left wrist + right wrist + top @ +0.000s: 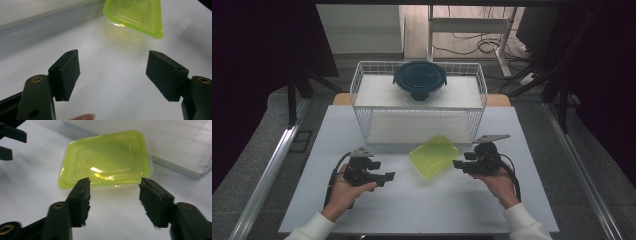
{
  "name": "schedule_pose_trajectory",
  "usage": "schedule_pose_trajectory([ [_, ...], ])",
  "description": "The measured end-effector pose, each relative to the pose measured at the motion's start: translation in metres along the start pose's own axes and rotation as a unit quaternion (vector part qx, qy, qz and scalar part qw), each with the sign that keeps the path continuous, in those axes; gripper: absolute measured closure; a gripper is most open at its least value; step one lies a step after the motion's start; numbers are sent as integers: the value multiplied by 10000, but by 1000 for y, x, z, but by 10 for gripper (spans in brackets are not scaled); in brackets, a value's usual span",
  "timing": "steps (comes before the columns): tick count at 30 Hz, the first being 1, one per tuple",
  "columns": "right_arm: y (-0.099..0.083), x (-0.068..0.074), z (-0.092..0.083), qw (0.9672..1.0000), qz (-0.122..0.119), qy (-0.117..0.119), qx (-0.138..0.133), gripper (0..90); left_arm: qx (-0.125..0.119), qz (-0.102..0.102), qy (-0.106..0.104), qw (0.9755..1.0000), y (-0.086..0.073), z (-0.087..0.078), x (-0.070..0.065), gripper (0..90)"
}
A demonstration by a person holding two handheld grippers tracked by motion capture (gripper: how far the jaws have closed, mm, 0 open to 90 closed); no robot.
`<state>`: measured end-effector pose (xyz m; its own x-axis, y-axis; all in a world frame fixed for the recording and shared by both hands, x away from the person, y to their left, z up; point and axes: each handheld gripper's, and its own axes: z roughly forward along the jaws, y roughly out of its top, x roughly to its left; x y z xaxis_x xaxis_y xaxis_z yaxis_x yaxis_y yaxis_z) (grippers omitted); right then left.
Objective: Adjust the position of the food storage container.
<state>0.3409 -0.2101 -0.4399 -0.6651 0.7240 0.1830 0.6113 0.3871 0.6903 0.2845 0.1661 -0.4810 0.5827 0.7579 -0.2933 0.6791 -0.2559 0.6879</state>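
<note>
A yellow-green plastic box with its lid on (434, 156) lies on the white table in front of a wire rack. My left gripper (385, 176) rests to the box's left and points at it, jaws open and empty. In the left gripper view the box (133, 17) lies a short way beyond that gripper (112, 62). My right gripper (458, 163) sits just right of the box, also aimed at it. In the right gripper view the box (105, 160) lies just past the tips of this gripper (113, 186); the jaws stand apart and the pads touch nothing.
A white wire rack (362, 90) stands at the back of the table (412, 210). On its top shelf sits a round glass container with a dark blue lid (420, 80). The left gripper's jaws (10, 137) show at the top left of the right gripper view.
</note>
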Motion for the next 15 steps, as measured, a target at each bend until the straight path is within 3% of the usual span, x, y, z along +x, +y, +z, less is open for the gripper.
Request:
schedule_pose_trajectory([
  [4, 11, -9, 9, 9999, 61, -124, 102, 580, 62, -13, -25, 10000, -1, 2, 1, 268],
  [8, 27, -15, 26, 9981, -211, -494, 297, 729, 129, 20, -70, 9999, -2, 5, -1, 267],
  [10, 36, -19, 38, 9952, -510, -691, 467, 796, 152, 24, -83, 9998, -3, 5, -1, 267],
  [13, 44, -22, 51, 9913, -751, -902, 596, 867, 187, 17, -95, 9998, -3, 5, 0, 267],
  [15, 49, -22, 59, 9861, -973, -1151, 698, 883, 204, -13, -121, 9997, -4, 6, 1, 267],
])
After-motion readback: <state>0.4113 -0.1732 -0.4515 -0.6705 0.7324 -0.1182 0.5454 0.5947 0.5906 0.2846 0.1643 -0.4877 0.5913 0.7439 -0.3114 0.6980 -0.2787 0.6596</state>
